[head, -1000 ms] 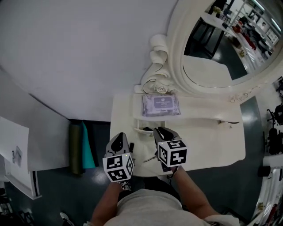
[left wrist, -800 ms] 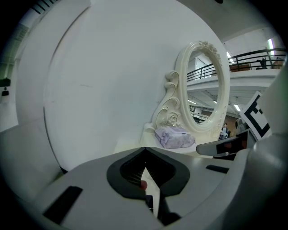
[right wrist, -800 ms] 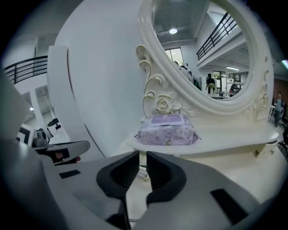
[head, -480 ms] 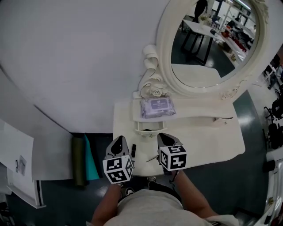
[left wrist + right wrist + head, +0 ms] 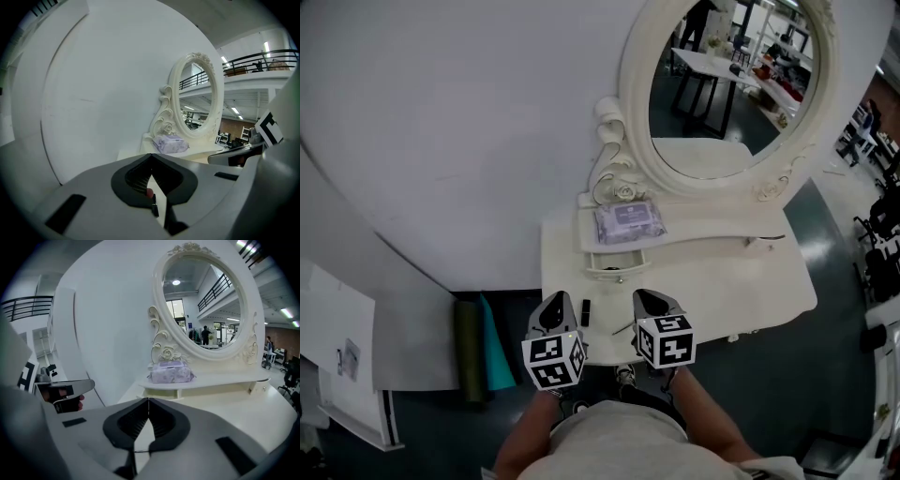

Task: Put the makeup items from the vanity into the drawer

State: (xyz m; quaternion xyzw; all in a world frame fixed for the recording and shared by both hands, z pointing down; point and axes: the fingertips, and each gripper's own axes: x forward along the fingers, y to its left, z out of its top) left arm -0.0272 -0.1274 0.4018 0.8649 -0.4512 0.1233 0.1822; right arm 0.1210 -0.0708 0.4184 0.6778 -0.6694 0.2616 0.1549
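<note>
A small black lipstick [image 5: 586, 312] lies on the white vanity top [image 5: 722, 281], just right of my left gripper [image 5: 555, 302]. A thin dark pencil [image 5: 622, 328] lies between the two grippers near the front edge. My left gripper [image 5: 151, 155] is shut, and the lipstick [image 5: 151, 199] with its red tip shows on the table below its jaws, not held. My right gripper [image 5: 647, 298] is shut too, its tips [image 5: 148, 400] meeting with nothing between them. The small drawer [image 5: 614, 269] sits under the shelf beyond both grippers.
A purple pack of wipes [image 5: 628, 221] lies on the raised shelf below the oval mirror [image 5: 727, 84]. A white curved wall runs behind and to the left. Green and teal rolls [image 5: 478, 352] stand on the floor left of the vanity.
Both grippers have drawn back from the drawer toward the front edge. The right jaws have shut. The drawer, open with dark items showing a second ago, now shows far less of its inside.
</note>
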